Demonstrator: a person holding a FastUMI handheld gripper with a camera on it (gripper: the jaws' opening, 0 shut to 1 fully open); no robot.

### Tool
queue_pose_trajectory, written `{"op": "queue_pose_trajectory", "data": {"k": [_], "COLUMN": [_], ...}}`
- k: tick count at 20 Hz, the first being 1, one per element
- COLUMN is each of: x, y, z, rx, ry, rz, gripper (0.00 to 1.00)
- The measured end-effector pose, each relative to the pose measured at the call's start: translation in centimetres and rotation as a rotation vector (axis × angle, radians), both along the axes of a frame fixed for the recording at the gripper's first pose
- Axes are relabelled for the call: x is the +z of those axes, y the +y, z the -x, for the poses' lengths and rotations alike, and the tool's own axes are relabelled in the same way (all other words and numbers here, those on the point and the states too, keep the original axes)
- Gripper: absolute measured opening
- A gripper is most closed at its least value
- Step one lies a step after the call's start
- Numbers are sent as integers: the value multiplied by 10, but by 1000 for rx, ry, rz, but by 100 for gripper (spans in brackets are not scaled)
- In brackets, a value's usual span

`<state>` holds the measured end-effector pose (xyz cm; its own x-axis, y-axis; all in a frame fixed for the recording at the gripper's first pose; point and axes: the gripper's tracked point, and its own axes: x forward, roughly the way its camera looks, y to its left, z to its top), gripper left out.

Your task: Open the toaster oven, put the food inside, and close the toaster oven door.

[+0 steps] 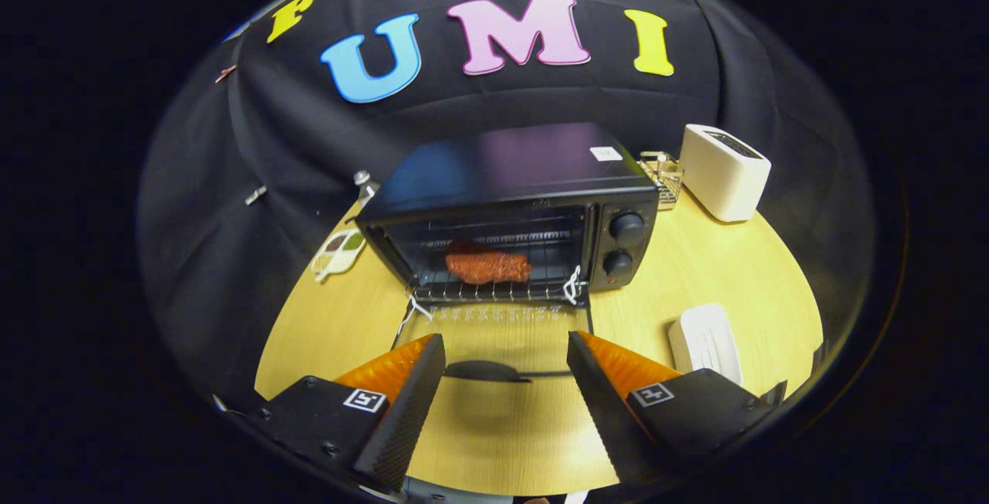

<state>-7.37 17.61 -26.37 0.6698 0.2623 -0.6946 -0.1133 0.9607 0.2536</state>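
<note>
Gripper view
Gripper (506,349): fingers spread wide apart, holding nothing, poised over the near edge of the desk (726,272).
Toaster oven (518,195): black, toward the desk's far edge, door (494,338) dropped open flat toward the fingers; its dark handle (487,371) lies between the fingertips.
Food (487,266): a reddish-brown piece resting on the wire rack (494,287) inside the oven, beyond the fingers.
Knobs (624,226): two, on the oven's right front panel.
White toaster (725,171): far right edge of the desk, next to a small wire basket (663,171).
White ribbed dish (705,340): near right edge, just beside the right finger.
Divided tray (338,252): left edge of the desk, left of the oven.
</note>
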Motion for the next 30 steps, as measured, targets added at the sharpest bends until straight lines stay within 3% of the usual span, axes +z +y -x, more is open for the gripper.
{"op": "queue_pose_trajectory", "data": {"k": [5,10,22,30], "x": [-47,-99,-145,-118], "y": [21,22,44,44], "z": [35,42,21,11], "rx": [11,-2,-79,-51], "ry": [170,267,321,219], "rz": [-14,78,157,172], "gripper": [98,99,99,97]}}
